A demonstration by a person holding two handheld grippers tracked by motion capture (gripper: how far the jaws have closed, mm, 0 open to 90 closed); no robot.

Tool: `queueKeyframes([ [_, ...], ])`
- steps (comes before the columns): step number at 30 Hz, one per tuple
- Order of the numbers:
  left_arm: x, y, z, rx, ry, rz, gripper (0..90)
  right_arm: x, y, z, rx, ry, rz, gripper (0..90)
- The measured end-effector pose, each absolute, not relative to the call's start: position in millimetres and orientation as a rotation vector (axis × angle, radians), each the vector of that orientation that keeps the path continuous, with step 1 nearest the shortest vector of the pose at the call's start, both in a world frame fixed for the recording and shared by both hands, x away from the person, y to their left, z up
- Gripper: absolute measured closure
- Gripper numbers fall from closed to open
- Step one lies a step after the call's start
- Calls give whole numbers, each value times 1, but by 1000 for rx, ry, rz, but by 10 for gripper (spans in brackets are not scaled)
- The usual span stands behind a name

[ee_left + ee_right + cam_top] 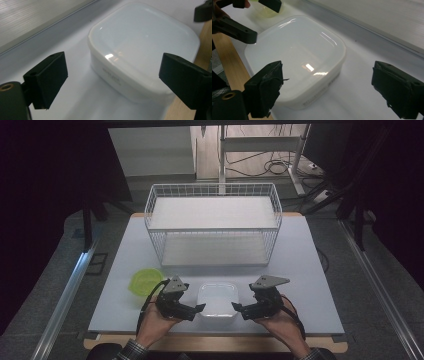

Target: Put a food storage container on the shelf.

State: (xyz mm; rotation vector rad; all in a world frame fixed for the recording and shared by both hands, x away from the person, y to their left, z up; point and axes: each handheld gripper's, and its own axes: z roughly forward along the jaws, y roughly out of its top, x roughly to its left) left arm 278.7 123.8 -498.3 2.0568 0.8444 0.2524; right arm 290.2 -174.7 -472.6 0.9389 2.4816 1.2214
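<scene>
Both tongs, left [199,308] and right [237,309], flank the white container [218,299], jaws apart.

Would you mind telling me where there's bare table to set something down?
The table is bare right of the wire basket and white box, and left of the basket, behind the green bowl. A narrow strip between basket and box is free. The near edge is crowded: left gripper and right gripper flank the box.

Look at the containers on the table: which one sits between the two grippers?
The white square container at the table's near edge, with the left gripper and right gripper flanking it. The green bowl lies left; the wire basket stands farther back.
</scene>
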Motion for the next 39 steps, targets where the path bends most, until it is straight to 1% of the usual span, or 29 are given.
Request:
queueKeyframes([
  [1, 281, 122, -498, 2051, 841, 242, 98, 293, -170, -474, 942, 2500, 1214, 130],
  [8, 287, 115, -502, 2053, 852, 188, 137, 302, -158, -481, 968, 2561, 1163, 170],
  [9, 287, 115, -502, 2053, 851, 181, 164, 303, -159, -484, 1007, 2576, 1180, 194],
  [10, 287, 115, -502, 2053, 849, 166, 164, 303, -159, -484, 1007, 2576, 1180, 194],
  [13, 288, 115, -503, 2051, 838, 77, 202, 304, -161, -485, 1062, 2606, 1218, 240],
  [16, 286, 115, -503, 2057, 850, 63, 194, 305, -164, -487, 1120, 2647, 1258, 278],
  [17, 285, 115, -502, 2061, 852, 60, 195, 304, -164, -488, 1133, 2659, 1266, 278],
  [18, 284, 115, -502, 2065, 855, 12, 198, 304, -164, -488, 1145, 2662, 1268, 278],
  [20, 282, 116, -503, 2064, 869, -28, 216, 301, -164, -487, 1167, 2679, 1265, 288],
  [22, 280, 117, -503, 2073, 886, -59, 231, 297, -164, -486, 1172, 2674, 1256, 333],
  [23, 278, 118, -501, 2081, 890, -61, 262, 293, -167, -482, 1195, 2661, 1247, 402],
  [24, 276, 118, -500, 2085, 895, -62, 262, 293, -167, -482, 1195, 2661, 1247, 402],
  [25, 274, 119, -498, 2090, 899, -58, 293, 292, -167, -481, 1201, 2651, 1248, 444],
  [26, 270, 123, -494, 2086, 907, -31, 395, 289, -170, -477, 1235, 2615, 1244, 532],
  [27, 270, 123, -494, 2086, 907, -31, 451, 288, -171, -477, 1252, 2612, 1249, 553],
  [28, 268, 125, -492, 2078, 920, -18, 451, 288, -171, -477, 1252, 2612, 1249, 553],
  [30, 267, 127, -491, 2051, 959, -28, 537, 288, -173, -476, 1305, 2595, 1277, 606],
  [31, 266, 128, -491, 2028, 977, -20, 602, 287, -175, -475, 1328, 2564, 1300, 650],
  [32, 266, 129, -490, 2016, 988, -12, 602, 287, -175, -475, 1328, 2564, 1300, 650],
  [38, 265, 131, -487, 1960, 1032, 34, 744, 285, -177, -471, 1327, 2470, 1337, 755],
  [39, 264, 130, -488, 1960, 1033, 55, 781, 285, -178, -471, 1329, 2449, 1347, 777],
])
